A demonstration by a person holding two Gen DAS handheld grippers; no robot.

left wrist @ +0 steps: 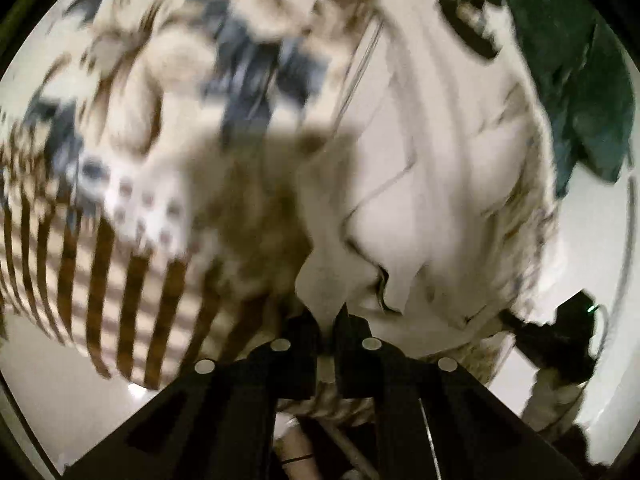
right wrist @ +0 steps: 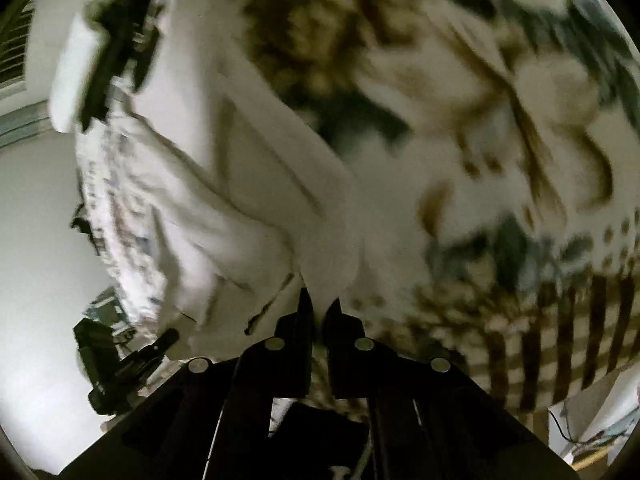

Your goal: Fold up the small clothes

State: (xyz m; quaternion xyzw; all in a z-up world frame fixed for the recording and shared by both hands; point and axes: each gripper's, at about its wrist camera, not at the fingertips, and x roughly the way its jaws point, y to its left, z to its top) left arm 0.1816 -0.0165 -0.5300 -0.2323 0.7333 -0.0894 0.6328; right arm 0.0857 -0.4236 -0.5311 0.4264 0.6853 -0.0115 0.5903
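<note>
A small white garment (left wrist: 432,184) hangs stretched in the air between my two grippers, with folds running along it. My left gripper (left wrist: 327,316) is shut on one edge of it. My right gripper (right wrist: 318,308) is shut on another edge of the same white garment (right wrist: 256,184). In the left wrist view the right gripper (left wrist: 560,332) shows at the lower right, holding the cloth. In the right wrist view the left gripper (right wrist: 116,44) shows at the upper left. Both views are motion-blurred.
Below lies a patterned bedspread (left wrist: 132,128) with brown stripes, dots and dark blue shapes; it also fills the right wrist view (right wrist: 520,120). A dark green cloth (left wrist: 572,80) lies at the upper right. A tripod-like black device (right wrist: 116,364) stands at the lower left.
</note>
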